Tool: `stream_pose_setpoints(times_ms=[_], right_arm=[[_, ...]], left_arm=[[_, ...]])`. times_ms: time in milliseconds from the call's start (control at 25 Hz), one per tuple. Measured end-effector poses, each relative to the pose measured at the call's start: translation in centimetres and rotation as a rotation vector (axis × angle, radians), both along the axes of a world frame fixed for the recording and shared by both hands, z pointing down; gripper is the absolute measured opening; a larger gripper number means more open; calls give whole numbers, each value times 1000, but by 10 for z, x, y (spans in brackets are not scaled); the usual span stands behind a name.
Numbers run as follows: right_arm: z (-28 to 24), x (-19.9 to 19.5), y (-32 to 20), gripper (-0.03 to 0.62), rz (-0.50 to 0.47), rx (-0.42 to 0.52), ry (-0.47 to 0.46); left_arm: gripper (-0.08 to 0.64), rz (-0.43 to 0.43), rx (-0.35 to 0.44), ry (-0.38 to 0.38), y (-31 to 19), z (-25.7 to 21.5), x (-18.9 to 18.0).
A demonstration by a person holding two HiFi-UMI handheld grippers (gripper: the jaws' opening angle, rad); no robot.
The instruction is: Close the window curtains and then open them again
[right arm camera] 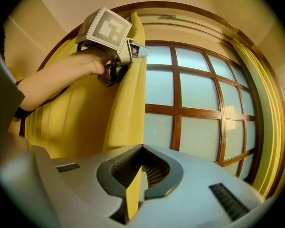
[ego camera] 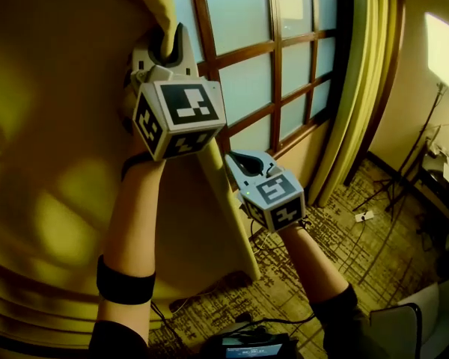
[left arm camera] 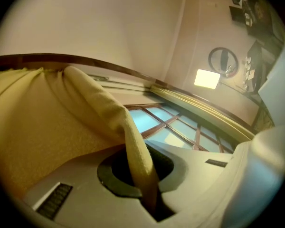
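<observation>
At window [ego camera: 284, 58], left hand-held gripper [ego camera: 169, 47] clamped on yellow curtain [ego camera: 52, 170] leading edge, up high; right hand-held gripper [ego camera: 248, 164] clamped on same edge, lower down. Curtain covers window's left part; right panes show.

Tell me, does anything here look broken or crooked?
Nothing looks broken. The yellow fabric curtain hangs a bit slanted and bunched, but only because the left tongs and right tongs are pinching its front edge. The brown wooden-framed glass window looks whole.
</observation>
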State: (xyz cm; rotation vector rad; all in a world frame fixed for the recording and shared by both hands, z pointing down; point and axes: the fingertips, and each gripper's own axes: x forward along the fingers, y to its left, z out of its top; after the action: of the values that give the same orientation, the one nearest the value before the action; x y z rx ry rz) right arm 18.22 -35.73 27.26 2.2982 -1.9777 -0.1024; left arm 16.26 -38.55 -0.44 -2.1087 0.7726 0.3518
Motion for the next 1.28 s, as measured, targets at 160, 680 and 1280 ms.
stream_pose_setpoints(times_ms=[160,680,1280], right_arm=[[-14,29,2,14,56,6,21],[-27,72,3,15,103,-1,42],[-20,164,11,14,-50,30,17]], left_arm=[[11,42,6,12,-1,-4,19],[12,95,28,19,14,-12,64],[12,-65,37,33,19,-13,139]])
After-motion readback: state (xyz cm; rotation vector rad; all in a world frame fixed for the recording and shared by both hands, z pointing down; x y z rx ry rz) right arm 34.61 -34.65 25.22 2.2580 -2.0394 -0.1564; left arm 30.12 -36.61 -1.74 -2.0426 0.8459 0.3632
